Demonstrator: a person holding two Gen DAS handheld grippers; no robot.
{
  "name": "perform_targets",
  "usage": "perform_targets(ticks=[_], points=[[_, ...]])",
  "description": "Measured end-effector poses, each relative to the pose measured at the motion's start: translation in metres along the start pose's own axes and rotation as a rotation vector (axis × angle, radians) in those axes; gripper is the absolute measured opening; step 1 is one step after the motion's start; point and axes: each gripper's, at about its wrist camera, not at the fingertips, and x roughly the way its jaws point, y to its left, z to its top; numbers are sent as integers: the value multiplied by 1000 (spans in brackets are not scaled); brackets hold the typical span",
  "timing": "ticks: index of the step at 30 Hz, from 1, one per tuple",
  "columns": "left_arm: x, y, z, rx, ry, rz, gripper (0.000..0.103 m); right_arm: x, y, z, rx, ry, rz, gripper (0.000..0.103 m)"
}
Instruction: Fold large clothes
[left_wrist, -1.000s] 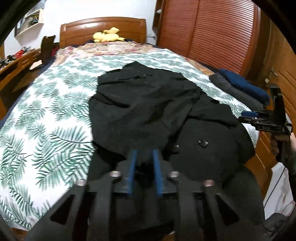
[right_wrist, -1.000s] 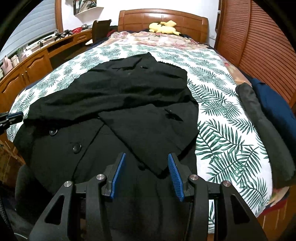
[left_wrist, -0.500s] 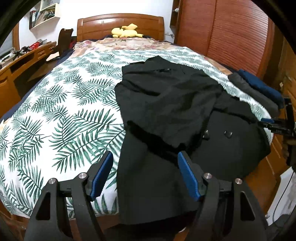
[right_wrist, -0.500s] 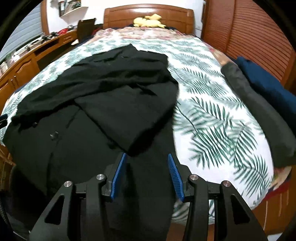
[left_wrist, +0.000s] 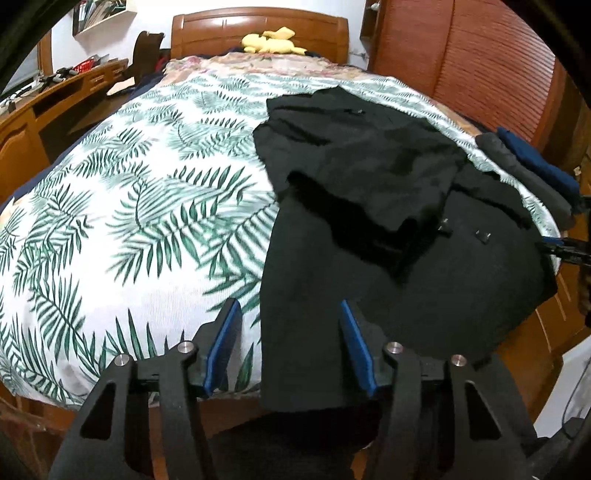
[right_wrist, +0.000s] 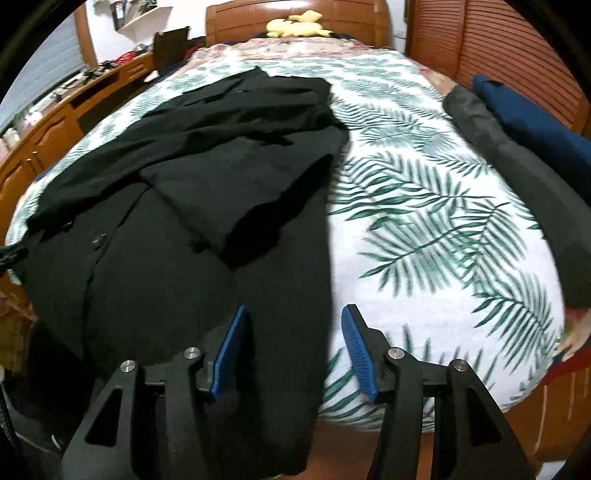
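A large black coat (left_wrist: 369, 184) with buttons lies spread on the palm-leaf bedspread (left_wrist: 147, 221), its hem hanging over the near edge of the bed. My left gripper (left_wrist: 288, 306) straddles the hem's left edge; its blue pads stand apart from the cloth and its jaws are closing. In the right wrist view the coat (right_wrist: 221, 166) fills the left half, and my right gripper (right_wrist: 293, 310) straddles the hem's right edge. Its jaws are opening and its pads are clear of the fabric. The right gripper's tip (left_wrist: 565, 247) also shows at the far right of the left wrist view.
A dark grey garment (right_wrist: 517, 166) and a folded navy one (right_wrist: 528, 114) lie along the bed's right side. A yellow plush toy (right_wrist: 295, 26) sits by the wooden headboard. A wooden desk (left_wrist: 55, 96) runs along the left, and louvred wardrobe doors (left_wrist: 461, 55) along the right.
The left jaws, narrow over the coat a second ago, spread wide and then narrowed a little. Both grippers sank and moved apart, left gripper to the hem's left edge, right gripper to its right edge.
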Motion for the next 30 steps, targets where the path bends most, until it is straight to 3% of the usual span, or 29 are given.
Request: perform_targets(ticks=[1,3,6,7,16,17,18,19,21,22,30], points=[[0,-1,-2,8,-5,7,57,-1,3,-1,-8,-3,21,45],[-2,-4,-3,20,-16,9,56,-3,8,-5,-34,-17,59,38],[-1,-4,-5,-2,-17,-36,26,-5,12,-10,-43,-41,81,38],[-2,-4,-4,-17,-18,-40,23,-6,13,-12,-42,-45,80,38],[-2,-5,-4,-18,-11,-27,23,-5,0,-29,-20,-18,85,38],[-2,-4,-3,-24,-14,-29,20,-4,0,-30,-17,-15,89,38],[-3,-3,-2,-36,-18,-33,9,-3,0,-30,-16,-11,90,38],[-4,-2,0,-44,-21,-41,6,-2,1,-30,-17,-12,88,34],[-12,-5,4,-43,-50,-41,5,-4,6,-26,-43,-32,75,10],[-18,-7,7,-38,-69,-37,5,-4,8,-21,-53,-38,68,7],[-86,-20,49,-8,-248,-63,4,-75,19,35,-60,-285,126,5]])
